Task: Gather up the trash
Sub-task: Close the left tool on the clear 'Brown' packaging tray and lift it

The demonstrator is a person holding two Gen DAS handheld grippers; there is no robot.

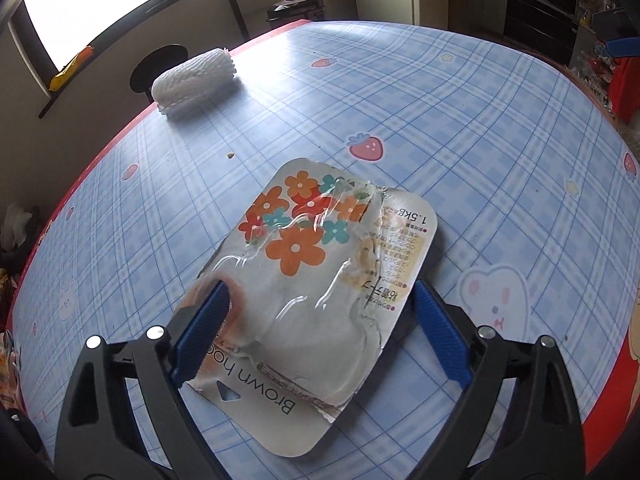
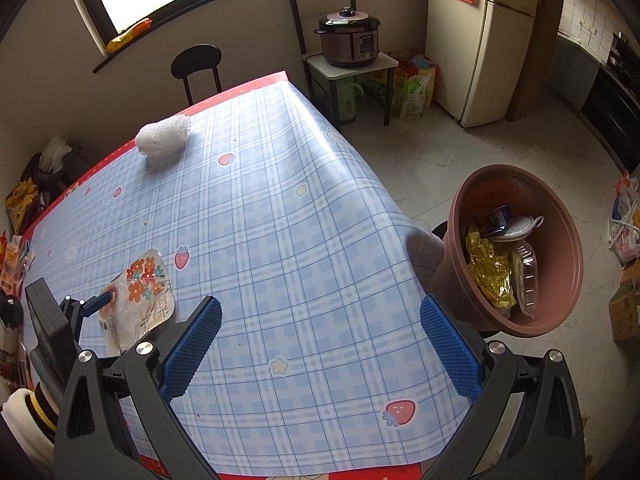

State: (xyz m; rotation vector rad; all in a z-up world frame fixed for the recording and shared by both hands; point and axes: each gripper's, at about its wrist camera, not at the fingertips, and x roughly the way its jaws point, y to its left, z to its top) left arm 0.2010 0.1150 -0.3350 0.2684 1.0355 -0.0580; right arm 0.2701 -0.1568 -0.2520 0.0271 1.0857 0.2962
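- Left wrist view shows the left gripper (image 1: pixel 320 320) spread wide over a flat, torn blister pack (image 1: pixel 316 276) printed with orange flowers, which lies on the bench (image 1: pixel 460 112) at lower centre of the frame.
- One blue pad sits on the pack's left edge and the other stands just off its right edge; the gripper has not closed on anything.
- Right wrist view shows the right gripper (image 2: pixel 320 336) equally wide apart and empty, hovering above the bench at lower centre.
- Brown bin (image 2: pixel 516 248) stands off the bench's right edge in the right of that frame, with gold foil and a clear tray already inside.
- White foam fruit net (image 1: pixel 196 80) rests near the bench's far red border, in the upper left of both frames, well apart from the pack.
- Step in hand appears to be gripping the pack with the left gripper.
- Flat card gives the pads little to bite on, so it seems wise to close across the raised, crumpled plastic bubble, or to tip one pad under an edge.
- Squeezing slowly should let the card buckle upward instead of skidding over the slick plaid cloth.
- Carrying it to the bin means crossing the whole bench, so a firm hold matters before lifting.
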